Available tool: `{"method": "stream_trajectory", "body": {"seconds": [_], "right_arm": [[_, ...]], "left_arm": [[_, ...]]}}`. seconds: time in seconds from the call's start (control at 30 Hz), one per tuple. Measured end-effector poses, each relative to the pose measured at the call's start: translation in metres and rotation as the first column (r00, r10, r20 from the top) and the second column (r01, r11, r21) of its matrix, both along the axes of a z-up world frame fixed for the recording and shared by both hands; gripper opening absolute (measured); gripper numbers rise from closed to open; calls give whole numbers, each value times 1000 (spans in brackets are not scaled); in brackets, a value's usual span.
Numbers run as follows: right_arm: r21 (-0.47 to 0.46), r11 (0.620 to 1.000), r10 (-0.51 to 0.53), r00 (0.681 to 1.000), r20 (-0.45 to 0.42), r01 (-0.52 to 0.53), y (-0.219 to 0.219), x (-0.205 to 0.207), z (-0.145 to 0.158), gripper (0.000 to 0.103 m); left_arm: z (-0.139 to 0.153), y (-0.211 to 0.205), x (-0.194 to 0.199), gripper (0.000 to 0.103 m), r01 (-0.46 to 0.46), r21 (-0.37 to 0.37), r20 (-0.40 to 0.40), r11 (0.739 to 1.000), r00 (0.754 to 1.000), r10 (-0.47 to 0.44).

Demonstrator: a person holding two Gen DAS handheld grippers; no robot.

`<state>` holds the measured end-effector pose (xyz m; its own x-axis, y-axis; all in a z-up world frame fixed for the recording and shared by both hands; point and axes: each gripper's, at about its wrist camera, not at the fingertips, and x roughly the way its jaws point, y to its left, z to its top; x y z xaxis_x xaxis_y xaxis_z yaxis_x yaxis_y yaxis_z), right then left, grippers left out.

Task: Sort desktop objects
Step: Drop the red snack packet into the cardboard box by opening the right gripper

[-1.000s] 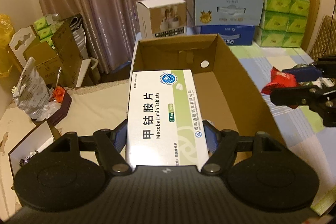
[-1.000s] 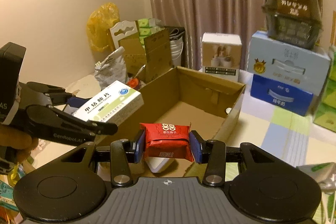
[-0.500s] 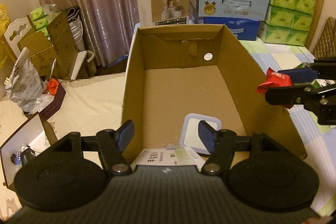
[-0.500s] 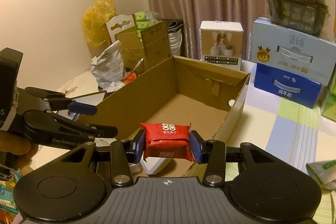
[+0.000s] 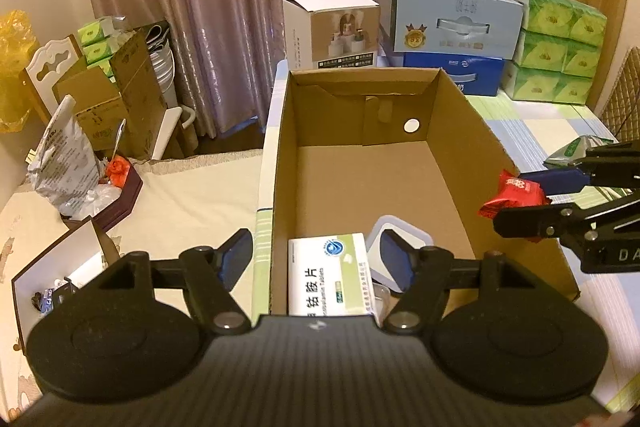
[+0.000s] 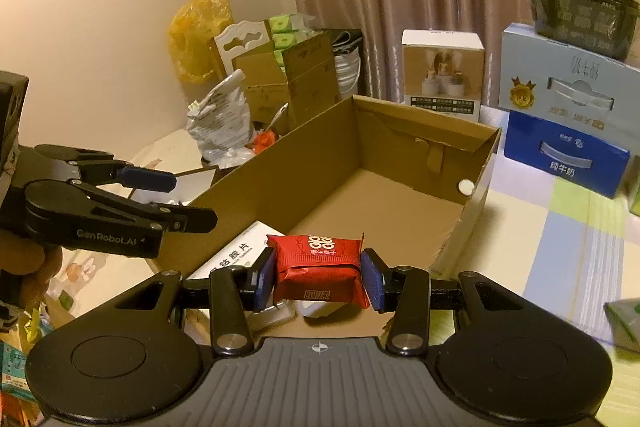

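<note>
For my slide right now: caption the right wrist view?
Right claw grips a red candy packet above the cardboard box.

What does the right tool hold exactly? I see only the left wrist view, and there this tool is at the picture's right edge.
Observer: The right tool is shut on a red foil candy packet; both blue pads press its ends.
Operator: Is my left tool free of the white and green cardboard medicine box?
Observer: Yes. Seen from the side, the left tool is open, its jaws just opening, and that box lies lower, apart from it.
</note>
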<state>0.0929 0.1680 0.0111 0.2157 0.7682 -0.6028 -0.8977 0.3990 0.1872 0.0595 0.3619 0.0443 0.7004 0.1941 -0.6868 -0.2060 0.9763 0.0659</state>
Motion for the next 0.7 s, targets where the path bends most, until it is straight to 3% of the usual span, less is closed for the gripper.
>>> {"method": "stream_trajectory", "body": {"seconds": [0.03,0.1,0.13,0.7], "right_arm": [[5,1000,3,1000,-6,-3,1,0,0,43],[12,1000,4,1000,-15,-3,1,0,-1,59],[22,1000,1,1000,-20,-1,1,1,0,61],[92,991,-98,995,-5,98,-53,7,25,74]], "left_arm": [[0,0,-1,66,0,0,0,1000,1000,0],[-2,0,-2,66,-2,-1,-2,1000,1000,2],[-2,1,-3,66,-3,-2,-3,1000,1000,3],[10,-26,-13,75,3,-3,25,1000,1000,-3]]}}
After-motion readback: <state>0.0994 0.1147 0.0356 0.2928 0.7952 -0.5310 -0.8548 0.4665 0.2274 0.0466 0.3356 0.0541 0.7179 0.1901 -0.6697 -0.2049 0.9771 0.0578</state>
